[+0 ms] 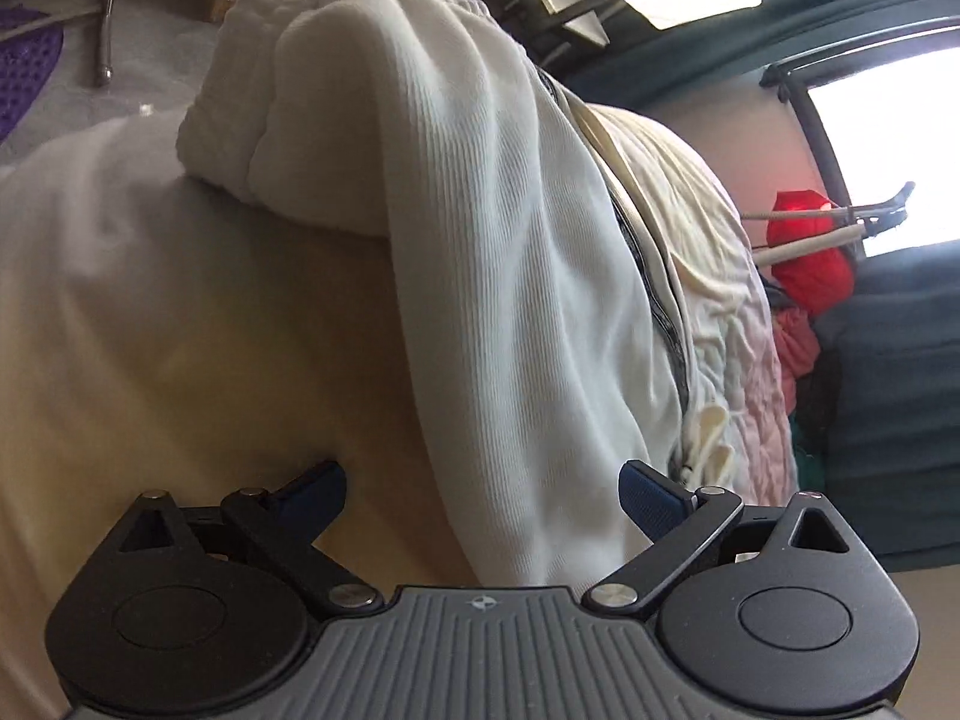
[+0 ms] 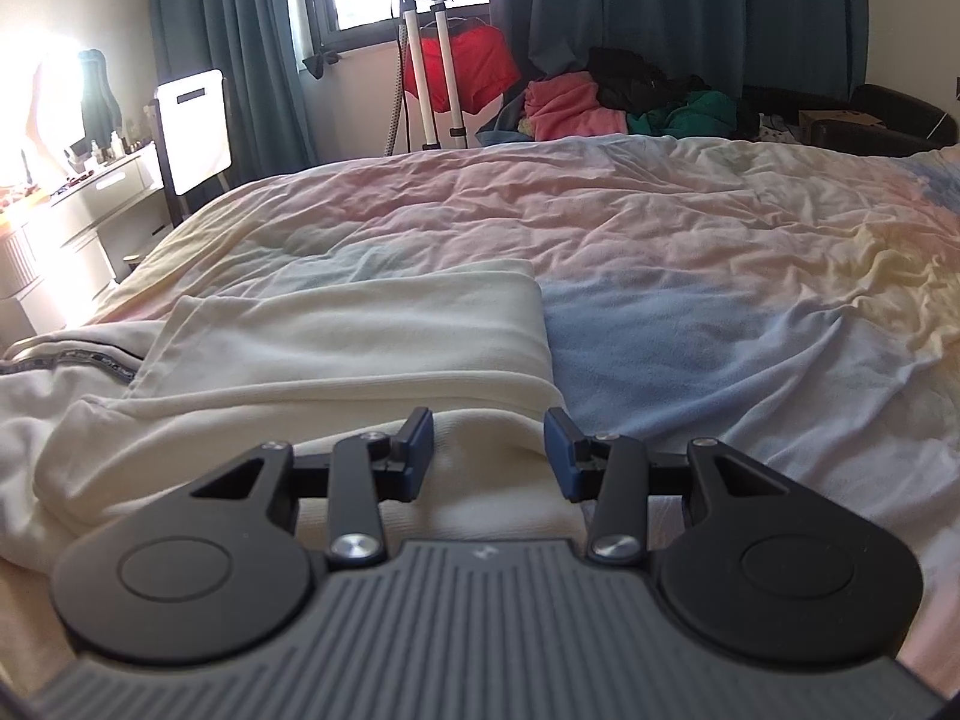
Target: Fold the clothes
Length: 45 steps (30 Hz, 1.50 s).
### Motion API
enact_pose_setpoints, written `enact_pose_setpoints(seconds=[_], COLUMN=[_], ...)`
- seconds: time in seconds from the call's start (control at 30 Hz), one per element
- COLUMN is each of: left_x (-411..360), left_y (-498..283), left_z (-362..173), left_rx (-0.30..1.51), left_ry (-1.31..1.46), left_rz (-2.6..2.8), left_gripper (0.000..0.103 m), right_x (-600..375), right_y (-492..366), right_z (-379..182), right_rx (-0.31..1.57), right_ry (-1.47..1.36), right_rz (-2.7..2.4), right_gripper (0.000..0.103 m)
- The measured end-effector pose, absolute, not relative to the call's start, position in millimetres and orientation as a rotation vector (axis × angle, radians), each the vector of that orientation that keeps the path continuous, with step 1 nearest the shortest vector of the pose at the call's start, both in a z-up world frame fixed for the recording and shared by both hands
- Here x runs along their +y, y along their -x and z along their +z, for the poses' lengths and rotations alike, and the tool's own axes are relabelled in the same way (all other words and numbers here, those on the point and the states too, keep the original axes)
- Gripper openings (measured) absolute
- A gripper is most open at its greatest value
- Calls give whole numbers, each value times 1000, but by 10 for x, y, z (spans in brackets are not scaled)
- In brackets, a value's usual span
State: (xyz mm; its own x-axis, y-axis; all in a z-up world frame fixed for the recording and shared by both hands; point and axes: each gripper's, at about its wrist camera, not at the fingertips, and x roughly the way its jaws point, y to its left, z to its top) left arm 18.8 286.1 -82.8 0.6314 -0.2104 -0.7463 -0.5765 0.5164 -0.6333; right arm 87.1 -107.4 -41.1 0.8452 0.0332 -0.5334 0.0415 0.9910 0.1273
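A white ribbed zip-up top (image 1: 480, 228) lies bunched on the bed, its cuff end at the upper left and its dark zipper (image 1: 636, 252) along the right side. My left gripper (image 1: 483, 498) is open, with the top's fabric lying between its spread fingers, touching neither. In the right wrist view the same cream top (image 2: 336, 348) lies partly folded on the bedspread, zipper (image 2: 78, 360) at the left. My right gripper (image 2: 489, 456) is open just above the top's near edge, holding nothing.
A pastel pink, blue and yellow bedspread (image 2: 690, 252) covers the bed. A pile of clothes (image 2: 612, 102) sits at the far edge, by a garment steamer stand (image 2: 432, 60) and a red item (image 2: 474, 69). A dresser (image 2: 78, 204) stands left. Teal curtains hang behind.
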Motion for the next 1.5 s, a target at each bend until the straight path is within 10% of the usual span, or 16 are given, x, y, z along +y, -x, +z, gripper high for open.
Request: enact_pose_setpoints(seconds=[0.37, 0.53, 0.7, 1.17, 1.5], left_x=[3192, 3250, 3046, 370, -2085], left_y=[-221, -346, -394, -825, -1081], left_z=[-792, -803, -584, 942, 96], left_rx=[639, 581, 547, 100, 47], left_ry=[1000, 923, 754, 181, -237], left_rz=[428, 371, 385, 205, -1], left_gripper=[82, 38, 15, 11, 12], right_x=[-938, -843, -817, -1492, -2454], right_y=[-802, -869, -1034, -923, -764], right_z=[-291, -326, -587, -462, -301], right_rx=[515, 548, 711, 661, 509], right_ry=[-138, -82, -69, -341, -607], right_rz=[74, 107, 139, 9, -280], right_gripper=[44, 44, 45, 44, 46])
